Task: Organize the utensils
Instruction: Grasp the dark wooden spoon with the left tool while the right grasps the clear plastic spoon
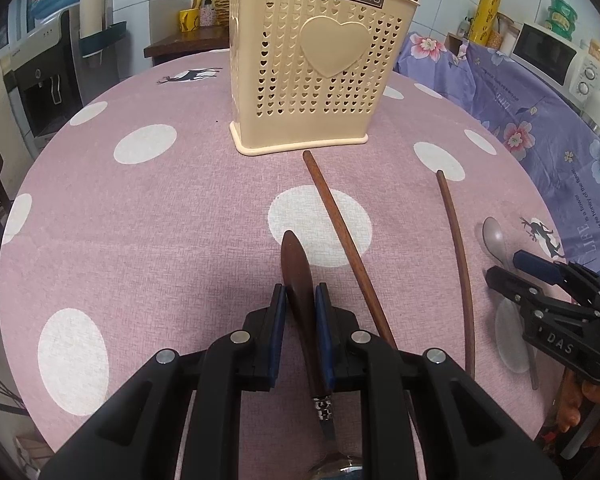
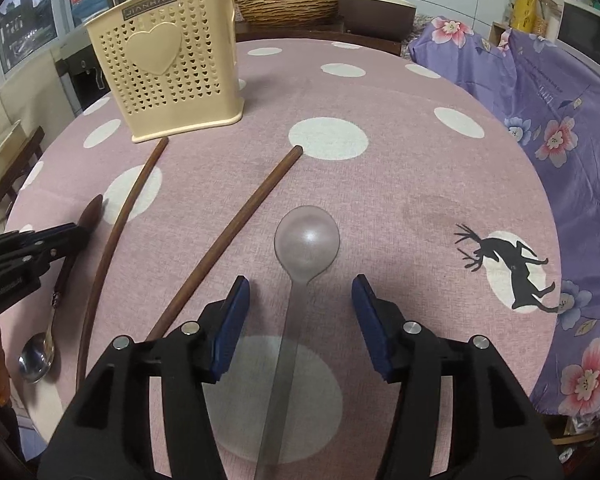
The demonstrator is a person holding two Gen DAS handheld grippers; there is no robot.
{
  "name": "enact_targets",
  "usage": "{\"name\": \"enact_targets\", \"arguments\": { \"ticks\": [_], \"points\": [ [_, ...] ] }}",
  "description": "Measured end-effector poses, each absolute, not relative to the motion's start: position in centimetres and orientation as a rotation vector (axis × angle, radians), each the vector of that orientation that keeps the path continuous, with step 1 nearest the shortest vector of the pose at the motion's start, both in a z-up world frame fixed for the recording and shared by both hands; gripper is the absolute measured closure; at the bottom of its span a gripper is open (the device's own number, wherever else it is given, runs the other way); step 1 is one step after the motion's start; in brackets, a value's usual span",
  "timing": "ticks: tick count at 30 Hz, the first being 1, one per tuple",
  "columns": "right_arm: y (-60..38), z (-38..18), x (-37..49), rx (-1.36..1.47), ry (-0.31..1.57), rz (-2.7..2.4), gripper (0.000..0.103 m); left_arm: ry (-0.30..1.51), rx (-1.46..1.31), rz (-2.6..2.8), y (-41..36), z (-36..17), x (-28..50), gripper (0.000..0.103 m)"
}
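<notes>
The left gripper [image 1: 301, 300] pinches the brown wooden handle of a steel spoon [image 1: 300, 300] lying on the table; the right gripper [image 2: 300, 320] stands spread astride a translucent grey plastic spoon [image 2: 306, 240]; both lie in front of the cream perforated plastic utensil holder [image 1: 312, 72], two brown wooden chopsticks [image 1: 348, 248] between them.

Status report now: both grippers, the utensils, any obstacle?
Left gripper shut on wooden-handled spoon. Right gripper open over clear spoon. Two chopsticks beside.

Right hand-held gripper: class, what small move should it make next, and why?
Probably close the right hand-held gripper on the translucent spoon: its handle lies on the tablecloth between the open pads, ungripped, and the utensil holder awaits.
</notes>
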State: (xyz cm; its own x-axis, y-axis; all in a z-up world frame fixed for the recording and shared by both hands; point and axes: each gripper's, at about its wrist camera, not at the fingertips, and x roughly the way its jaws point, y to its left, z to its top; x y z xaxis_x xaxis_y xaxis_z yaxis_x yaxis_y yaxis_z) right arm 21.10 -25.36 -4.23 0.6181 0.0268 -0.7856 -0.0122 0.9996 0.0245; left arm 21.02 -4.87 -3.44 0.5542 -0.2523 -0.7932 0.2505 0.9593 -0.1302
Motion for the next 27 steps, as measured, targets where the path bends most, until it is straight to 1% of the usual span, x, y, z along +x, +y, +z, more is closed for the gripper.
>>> {"name": "enact_targets", "arguments": {
  "ticks": [4,6,7,8,10,16,17,23,24,27],
  "points": [
    [-25.5,-4.2,21.9,0.020,0.905,0.006,0.049,0.941,-0.013,-0.289,-4.7,-3.4,21.0,0.086],
    [-25.4,-4.2,22.3,0.023,0.904,-0.003,0.049,0.945,-0.023,-0.285,-4.5,-3.4,20.9,0.084],
    [-25.4,-4.2,22.4,0.025,0.902,-0.007,0.049,0.944,-0.028,-0.283,-4.4,-3.4,20.9,0.077],
    [-25.4,-4.2,22.5,0.027,0.902,-0.010,0.049,0.942,-0.028,-0.277,-4.3,-3.3,20.9,0.068],
    [-25.4,-4.2,22.6,0.029,0.900,-0.017,0.049,0.940,-0.023,-0.265,-4.3,-3.4,21.0,0.065],
    [-25.3,-4.2,23.1,0.031,0.903,-0.026,0.050,0.943,0.017,-0.253,-5.0,-3.3,21.5,0.065],
    [-25.3,-4.2,23.1,0.031,0.904,-0.028,0.051,0.944,0.021,-0.254,-5.1,-3.4,21.6,0.068],
    [-25.2,-4.1,23.8,0.033,0.904,-0.037,0.062,0.939,0.082,-0.240,-6.2,-3.5,22.6,0.084],
    [-25.2,-4.1,23.9,0.032,0.905,-0.036,0.066,0.941,0.087,-0.241,-6.2,-3.5,22.7,0.085],
    [-25.1,-4.1,24.1,0.029,0.906,-0.035,0.066,0.948,0.085,-0.247,-6.2,-3.4,23.0,0.085]
  ]
}}
